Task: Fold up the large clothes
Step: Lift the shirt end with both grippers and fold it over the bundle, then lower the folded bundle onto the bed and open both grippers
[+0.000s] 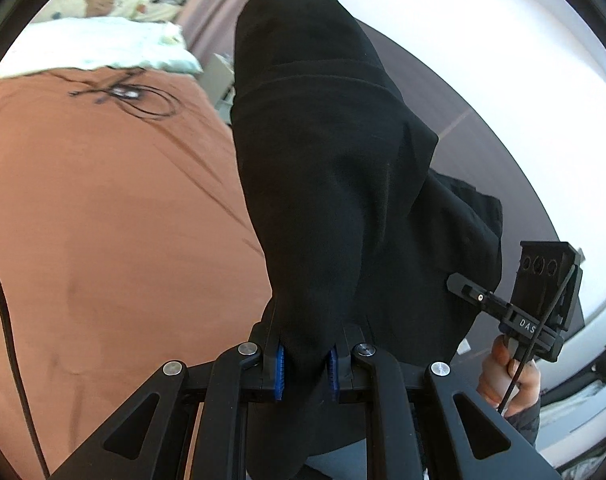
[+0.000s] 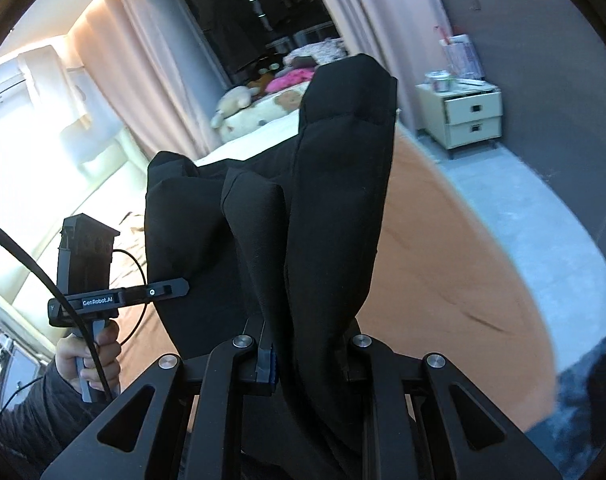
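Black garment clamped in left gripper and right gripper, long axis extending forward above orange bed.

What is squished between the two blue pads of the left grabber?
Black garment cloth. In the left wrist view, the left hand-held gripper pinches a bunch of it between its blue pads, above the orange bedsheet.

Garment above bed

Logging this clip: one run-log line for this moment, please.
left hand-held gripper: shut on black garment | right hand-held gripper: shut on black garment | above orange bedsheet
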Demonstrator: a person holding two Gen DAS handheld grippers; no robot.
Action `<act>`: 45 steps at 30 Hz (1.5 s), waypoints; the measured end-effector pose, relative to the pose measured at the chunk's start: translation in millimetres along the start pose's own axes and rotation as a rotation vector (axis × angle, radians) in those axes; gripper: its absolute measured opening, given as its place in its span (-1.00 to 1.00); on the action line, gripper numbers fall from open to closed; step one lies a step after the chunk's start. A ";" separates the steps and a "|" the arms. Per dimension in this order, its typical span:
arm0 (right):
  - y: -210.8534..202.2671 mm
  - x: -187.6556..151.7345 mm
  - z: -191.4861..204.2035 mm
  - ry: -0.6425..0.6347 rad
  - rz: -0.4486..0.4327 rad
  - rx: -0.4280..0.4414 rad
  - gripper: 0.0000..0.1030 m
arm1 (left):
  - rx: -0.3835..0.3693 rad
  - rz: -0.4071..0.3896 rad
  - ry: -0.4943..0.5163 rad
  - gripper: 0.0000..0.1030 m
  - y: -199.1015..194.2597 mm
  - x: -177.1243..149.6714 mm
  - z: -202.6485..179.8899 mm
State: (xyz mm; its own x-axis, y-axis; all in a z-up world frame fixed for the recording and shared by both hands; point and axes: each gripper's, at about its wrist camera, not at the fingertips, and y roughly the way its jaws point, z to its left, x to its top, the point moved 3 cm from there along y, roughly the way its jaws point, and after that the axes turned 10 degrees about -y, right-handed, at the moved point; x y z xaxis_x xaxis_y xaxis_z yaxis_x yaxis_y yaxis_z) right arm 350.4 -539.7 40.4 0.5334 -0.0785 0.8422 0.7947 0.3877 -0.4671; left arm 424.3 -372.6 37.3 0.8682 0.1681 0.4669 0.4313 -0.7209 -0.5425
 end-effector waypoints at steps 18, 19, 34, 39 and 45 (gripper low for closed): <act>18.3 11.7 -1.0 0.085 0.161 -0.252 -0.75 | -0.050 0.237 -0.064 -0.69 166.6 -9.0 1.0; 26.5 13.7 -3.1 0.086 0.178 -0.265 -0.75 | -0.044 0.243 -0.072 -0.69 175.1 -5.4 9.7; 135.4 47.5 -4.2 0.099 0.264 -0.531 0.38 | 0.155 0.280 -0.064 0.03 247.4 11.1 104.9; 101.8 26.9 5.5 0.225 0.225 -0.519 0.60 | 0.141 0.277 -0.116 0.22 245.7 10.8 130.7; 32.5 -45.1 18.7 0.355 0.169 -0.498 0.60 | 0.152 0.249 -0.138 0.22 235.5 26.1 151.5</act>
State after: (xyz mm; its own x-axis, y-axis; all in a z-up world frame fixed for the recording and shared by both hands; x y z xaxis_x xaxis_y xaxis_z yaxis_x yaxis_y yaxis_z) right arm 346.8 -506.5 -7.8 0.6590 -0.3861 0.6455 0.6853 -0.0455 -0.7269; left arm 585.7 -436.1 -184.1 0.9722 0.0967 0.2133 0.2245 -0.6443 -0.7311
